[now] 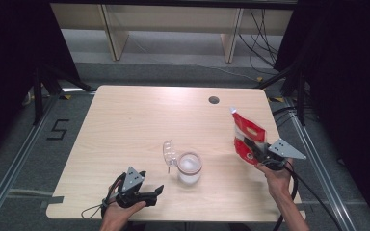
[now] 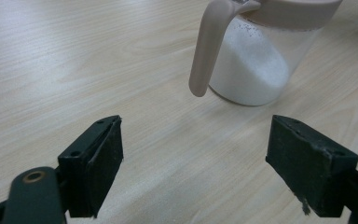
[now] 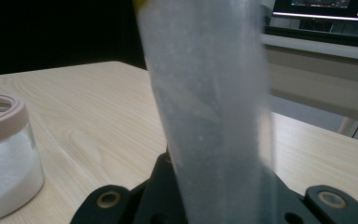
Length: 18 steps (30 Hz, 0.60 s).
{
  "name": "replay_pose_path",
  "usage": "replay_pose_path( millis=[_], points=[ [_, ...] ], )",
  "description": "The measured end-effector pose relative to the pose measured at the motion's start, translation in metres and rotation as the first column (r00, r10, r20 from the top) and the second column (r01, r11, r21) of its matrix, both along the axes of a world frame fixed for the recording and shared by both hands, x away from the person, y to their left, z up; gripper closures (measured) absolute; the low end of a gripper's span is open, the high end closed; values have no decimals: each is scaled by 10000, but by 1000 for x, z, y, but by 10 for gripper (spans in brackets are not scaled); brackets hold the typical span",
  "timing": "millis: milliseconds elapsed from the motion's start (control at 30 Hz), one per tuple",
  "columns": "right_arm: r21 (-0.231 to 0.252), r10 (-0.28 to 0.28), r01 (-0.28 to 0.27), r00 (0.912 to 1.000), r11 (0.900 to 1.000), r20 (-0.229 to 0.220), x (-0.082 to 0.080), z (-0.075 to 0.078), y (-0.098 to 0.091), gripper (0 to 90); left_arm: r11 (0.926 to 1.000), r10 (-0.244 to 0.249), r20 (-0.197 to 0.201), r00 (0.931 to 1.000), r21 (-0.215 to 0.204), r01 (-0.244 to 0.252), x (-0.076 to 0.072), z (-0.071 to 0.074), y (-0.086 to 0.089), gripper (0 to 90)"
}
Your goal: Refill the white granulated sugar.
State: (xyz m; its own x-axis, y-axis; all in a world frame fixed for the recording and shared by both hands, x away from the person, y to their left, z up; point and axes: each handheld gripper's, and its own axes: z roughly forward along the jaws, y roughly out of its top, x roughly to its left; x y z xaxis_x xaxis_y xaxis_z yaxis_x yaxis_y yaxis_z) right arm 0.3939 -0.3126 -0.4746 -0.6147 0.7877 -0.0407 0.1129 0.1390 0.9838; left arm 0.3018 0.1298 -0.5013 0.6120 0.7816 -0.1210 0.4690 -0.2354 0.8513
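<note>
Pale wood table (image 1: pixel 125 120) sat under even light, dark curtains on both sides, a cable hole (image 1: pixel 214 100) near the far edge. Your right gripper (image 1: pixel 259 153) was clamped on the red pouch (image 1: pixel 247 137), held upright above the table's right side, spout uppermost. The jar (image 1: pixel 190 167) of white powder stood mid-table, lid (image 1: pixel 168 150) flipped open toward the left. Your left gripper (image 1: pixel 149 192) rested near the front edge with jaws wide and empty, the jar's handle (image 2: pixel 207 46) just ahead of it. Judged step: bringing the pouch to the jar for pouring. Next you needed to carry the spout over the mouth and tilt. Room between pouch and jar was open; the pouch hung near the table's right edge.
</note>
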Motion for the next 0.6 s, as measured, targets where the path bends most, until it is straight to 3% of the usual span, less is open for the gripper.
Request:
replay_pose_path(
  millis=[133, 267, 333, 400, 500, 600],
  points=[
    [-133, -32, 34, 9998, 9999, 185, 3, -3, -1, 886, 10000, 2, 2, 10000, 2, -2, 0, 0, 0, 179],
    [-168, -86, 81, 9994, 9998, -322, 5, -9, 2, 886, 10000, -12, -23, 10000, -42, 11, 0, 0, 0, 179],
    [-147, -67, 63, 9996, 9999, -270, 6, -11, 3, 886, 10000, 4, -19, 10000, -70, -4, 0, 0, 0, 179],
    [-498, -9, -2, 9997, 9988, -238, 8, -15, 3, 885, 9999, 21, -44, 10000, -141, -21, 0, 0, -1, 179],
    [-325, -114, 97, 9986, 9994, -508, 7, -16, 4, 885, 9999, 0, -51, 10000, -120, -1, 0, 0, -1, 179],
    [-490, -87, 66, 9991, 9988, -419, 9, -17, 3, 885, 9999, 6, -49, 10000, -122, -6, 0, 0, -1, 179]
  ],
)
